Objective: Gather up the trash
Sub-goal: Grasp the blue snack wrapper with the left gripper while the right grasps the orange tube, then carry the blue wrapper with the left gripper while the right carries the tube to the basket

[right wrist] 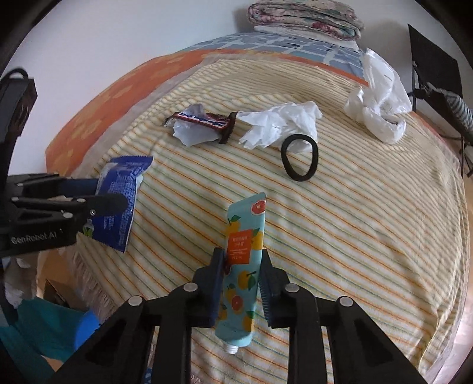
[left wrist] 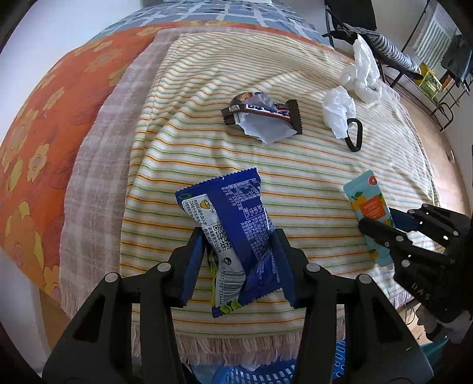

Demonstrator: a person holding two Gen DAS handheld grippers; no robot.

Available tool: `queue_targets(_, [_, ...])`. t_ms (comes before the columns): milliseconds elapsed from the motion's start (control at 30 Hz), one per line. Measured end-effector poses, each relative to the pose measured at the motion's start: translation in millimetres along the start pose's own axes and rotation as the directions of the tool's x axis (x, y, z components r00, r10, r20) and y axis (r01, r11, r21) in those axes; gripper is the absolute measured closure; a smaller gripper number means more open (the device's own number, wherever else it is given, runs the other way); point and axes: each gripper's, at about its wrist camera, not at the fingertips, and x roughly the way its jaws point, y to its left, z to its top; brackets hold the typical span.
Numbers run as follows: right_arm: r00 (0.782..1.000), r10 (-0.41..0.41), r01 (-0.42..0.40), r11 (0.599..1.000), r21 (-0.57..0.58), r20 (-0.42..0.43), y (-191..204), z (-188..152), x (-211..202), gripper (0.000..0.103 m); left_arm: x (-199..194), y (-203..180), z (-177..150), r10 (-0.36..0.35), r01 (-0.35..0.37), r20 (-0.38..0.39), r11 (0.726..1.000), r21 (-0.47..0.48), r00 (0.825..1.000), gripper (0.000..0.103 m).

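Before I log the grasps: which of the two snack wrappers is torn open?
The brown candy bar wrapper, lying free with its silver lining spilled out. The blue wrapper, between the left gripper fingers, looks intact.

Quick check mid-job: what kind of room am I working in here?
Most likely a bedroom: the trash lies on a striped blanket spread over a bed, with an orange floral sheet beneath and folded quilts stacked at the head.

Ahead of you the striped blanket (right wrist: 369,224) lies open on its right side. Across the far middle, the chocolate-bar wrapper (right wrist: 204,125), crumpled tissue (right wrist: 278,125), black hair tie (right wrist: 298,161) and plastic bag (right wrist: 378,109) block your straight path.
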Motion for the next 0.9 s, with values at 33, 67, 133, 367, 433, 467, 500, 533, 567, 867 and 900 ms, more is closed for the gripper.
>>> queue_targets(33, [1.0, -0.001, 0.001, 1.0, 0.001, 0.001, 0, 0, 0, 0.085, 0, 0, 0, 0.003, -0.003, 0.001, 1.0, 0.002, 1.0, 0.056])
queue_targets(67, [1.0, -0.005, 0.005, 1.0, -0.001, 0.002, 1, -1, 0, 0.085, 1, 0, 0, 0.001, -0.001, -0.004, 1.0, 0.002, 1.0, 0.056])
queue_targets(133, [1.0, -0.004, 0.004, 1.0, -0.003, 0.002, 3, -3, -2, 0.089, 5, 1, 1, -0.009, 0.009, -0.022, 1.0, -0.01, 1.0, 0.043])
queue_targets(367, [1.0, 0.006, -0.006, 1.0, -0.007, 0.01, 9, -5, -7, 0.097, 13, -7, 5, 0.024, -0.023, -0.027, 1.0, 0.014, 0.999, 0.053])
queue_targets(433, [1.0, 0.009, -0.009, 1.0, -0.001, 0.018, 9, -5, -9, 0.097, 11, -10, 4, 0.028, -0.027, -0.017, 0.999, 0.026, 0.999, 0.062])
queue_targets(467, [1.0, 0.012, -0.012, 1.0, 0.004, 0.024, 9, -5, -11, 0.097, 9, -12, 3, 0.028, -0.027, -0.011, 0.999, 0.032, 1.0, 0.065])
queue_targets(500, [1.0, 0.015, -0.015, 1.0, 0.009, 0.027, 8, -5, -12, 0.098, 8, -13, 2, 0.022, -0.021, -0.009, 0.999, 0.037, 1.0, 0.087])
queue_targets(533, [0.999, 0.017, -0.018, 1.0, 0.015, 0.032, 7, -5, -14, 0.098, 7, -15, 1, 0.021, -0.021, -0.015, 0.999, 0.043, 1.0, 0.087])
queue_targets(567, [0.999, 0.018, -0.018, 1.0, 0.019, 0.036, 7, -5, -16, 0.098, 5, -16, 0, 0.019, -0.019, -0.007, 0.999, 0.045, 1.0, 0.087])
queue_targets(867, [0.997, 0.017, -0.02, 0.999, 0.049, 0.069, 1, -10, -32, 0.098, -9, -11, -5, -0.028, 0.027, 0.019, 0.999, 0.023, 0.999, 0.09])
queue_targets(900, [0.997, 0.019, -0.023, 0.998, 0.052, 0.075, 2, -10, -35, 0.098, -12, -10, -5, -0.036, 0.036, 0.024, 0.999, 0.02, 0.999, 0.09])
